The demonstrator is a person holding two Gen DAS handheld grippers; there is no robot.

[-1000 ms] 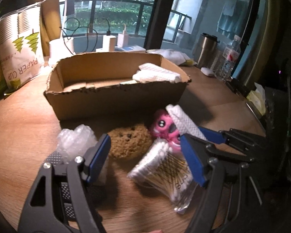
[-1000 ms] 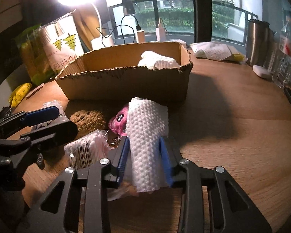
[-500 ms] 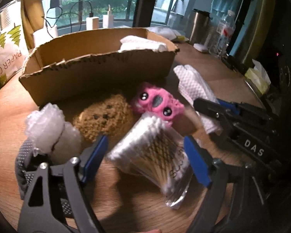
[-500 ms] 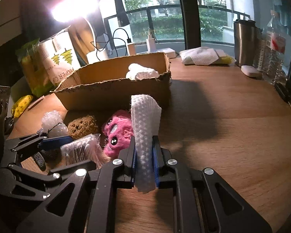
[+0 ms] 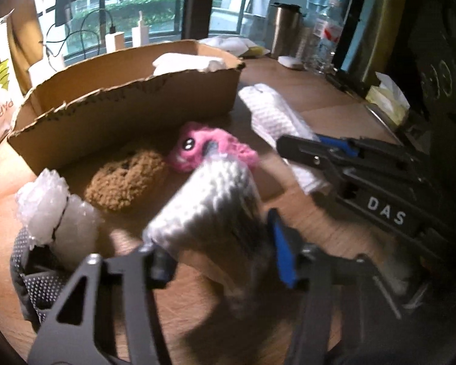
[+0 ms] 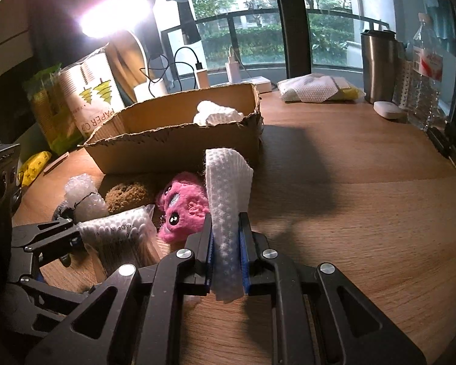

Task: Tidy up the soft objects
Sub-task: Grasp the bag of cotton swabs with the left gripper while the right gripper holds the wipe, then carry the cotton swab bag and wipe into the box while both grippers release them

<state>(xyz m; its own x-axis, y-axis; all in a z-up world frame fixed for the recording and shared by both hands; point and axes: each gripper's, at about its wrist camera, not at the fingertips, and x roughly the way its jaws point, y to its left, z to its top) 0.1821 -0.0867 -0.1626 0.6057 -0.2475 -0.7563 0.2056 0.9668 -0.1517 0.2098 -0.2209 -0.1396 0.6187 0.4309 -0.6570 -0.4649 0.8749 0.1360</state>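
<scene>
My right gripper (image 6: pixel 226 240) is shut on a folded white cloth (image 6: pixel 226 197) and holds it upright in front of the cardboard box (image 6: pixel 173 146); the cloth also shows in the left wrist view (image 5: pixel 276 115). My left gripper (image 5: pixel 219 255) is shut on a bag of cotton swabs (image 5: pixel 209 206), blurred by motion; the bag also shows in the right wrist view (image 6: pixel 121 228). A pink plush toy (image 6: pixel 182 210), a brown sponge (image 6: pixel 124 194) and bubble wrap (image 6: pixel 82 197) lie before the box. Another white cloth (image 6: pixel 215 114) lies in the box.
A paper cup pack (image 6: pixel 91 97), chargers with cables (image 6: pixel 202 77), a steel tumbler (image 6: pixel 378 64), a water bottle (image 6: pixel 427 70) and a white cloth pile (image 6: pixel 313 89) stand along the back of the wooden table (image 6: pixel 364 197). A grey dotted glove (image 5: pixel 27 261) lies under the bubble wrap.
My left gripper has closed on the bag of cotton swabs and lifted it. My right gripper has squeezed the white cloth tighter and raised it away from the box.
</scene>
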